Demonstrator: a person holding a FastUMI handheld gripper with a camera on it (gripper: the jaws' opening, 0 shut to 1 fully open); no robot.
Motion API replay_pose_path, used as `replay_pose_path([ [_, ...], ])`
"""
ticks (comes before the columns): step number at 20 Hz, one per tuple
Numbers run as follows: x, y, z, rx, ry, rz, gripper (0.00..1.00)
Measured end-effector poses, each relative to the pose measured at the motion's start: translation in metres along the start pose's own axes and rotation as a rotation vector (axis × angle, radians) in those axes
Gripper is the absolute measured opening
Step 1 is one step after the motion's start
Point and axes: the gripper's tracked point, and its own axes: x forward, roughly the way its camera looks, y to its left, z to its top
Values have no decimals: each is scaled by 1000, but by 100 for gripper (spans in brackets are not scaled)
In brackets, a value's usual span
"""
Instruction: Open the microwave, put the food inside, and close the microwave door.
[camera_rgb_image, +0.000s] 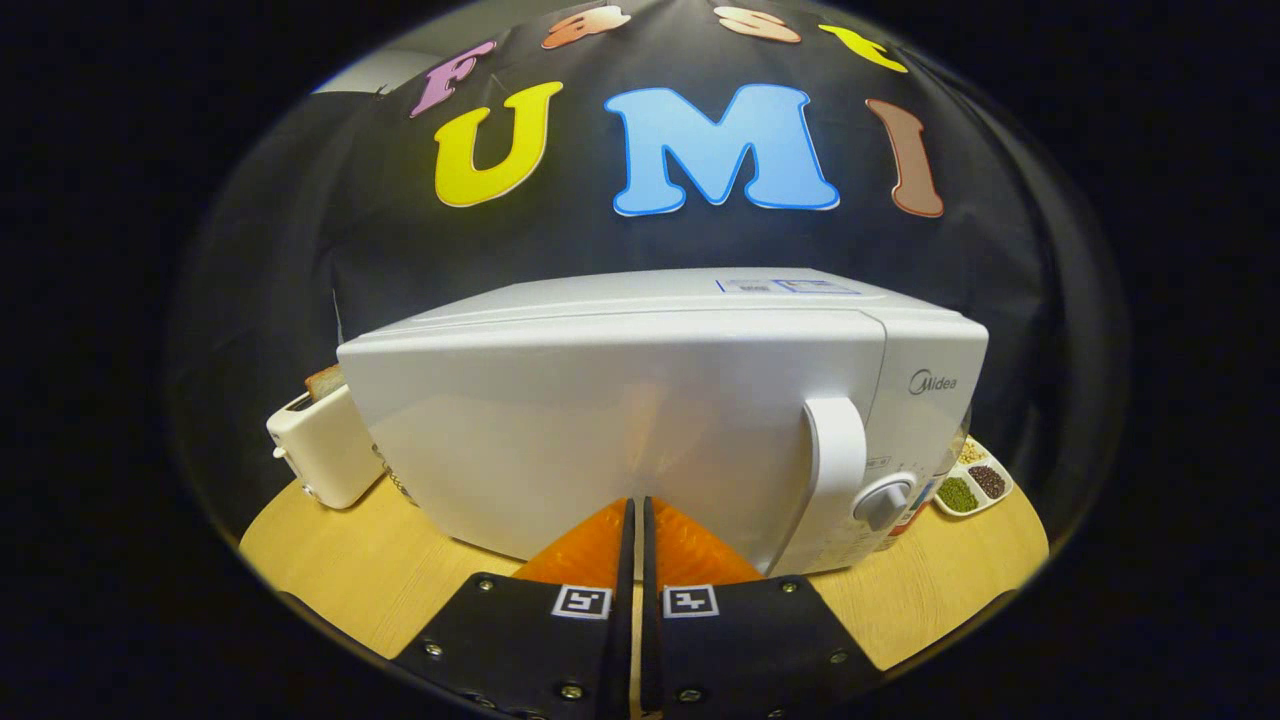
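Sitting on a round wooden table (370, 570), a white microwave (640, 420) faces the gripper (637, 515) with its door (600, 430) closed. The gripper's two fingers are pressed together with barely a slit between them and nothing held, their tips right up against the lower front of the door, near its middle; whether they actually touch it cannot be told. Each finger carries a small square black-and-white marker (582, 601) on its upper side, further back from the tip.

The door's curved vertical handle (835, 460) stands to the right of the fingers, and just right of it a round control knob (882, 500) sits low on the control panel (925, 420). The brand name "Midea" (932, 382) is printed in grey on that panel, above the knob. Small print near the knob is too tiny to read. A rectangular sticker (788, 286) with blue markings lies on the microwave's top; its writing is illegible.

Left of the microwave, just beside it, a cream-coloured toaster (315, 450) holds a slice of bread (325, 380) poking up from its slot. On the right, partly hidden behind the microwave's corner, a white divided dish (975, 480) holds portions of green, dark and pale grains or beans in separate compartments.
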Motion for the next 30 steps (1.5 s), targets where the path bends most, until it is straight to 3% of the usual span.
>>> replay_pose_path([
  [16,-197,-4,27,2,-184,-73,5],
  [23,-260,-5,20,13,-250,-87,5],
  [24,-267,0,19,20,-256,-58,13],
  [27,-278,-8,17,38,-271,-73,97],
  [30,-282,-8,15,54,-272,-82,99],
])
